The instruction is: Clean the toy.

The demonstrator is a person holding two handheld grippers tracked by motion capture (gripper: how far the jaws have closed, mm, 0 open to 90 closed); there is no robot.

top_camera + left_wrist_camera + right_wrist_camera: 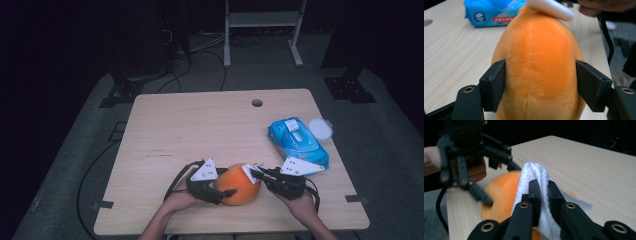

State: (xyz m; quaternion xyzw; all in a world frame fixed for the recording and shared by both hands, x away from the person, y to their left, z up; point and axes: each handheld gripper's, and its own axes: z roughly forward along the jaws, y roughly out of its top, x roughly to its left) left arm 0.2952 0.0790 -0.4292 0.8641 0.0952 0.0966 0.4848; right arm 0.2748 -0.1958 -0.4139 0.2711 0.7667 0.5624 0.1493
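An orange plush toy (241, 186) lies near the table's front edge. My left gripper (225, 183) reaches in from the left. In the left gripper view its black pads (495, 83) press on both sides of the plush toy (536, 50). My right gripper (256, 174) comes from the right, shut on a folded white wipe (248, 171). In the right gripper view the wipe (534, 173) is pinched between the jaws and rests on the top of the plush toy (501, 192). The wipe (551, 8) touches the toy's far end in the left gripper view.
A blue pack of wet wipes (297, 142) lies at the right of the wooden table (200, 125), with a round white lid (320, 128) beside it. A cable hole (257, 102) sits near the far edge. Metal frame legs stand on the floor beyond.
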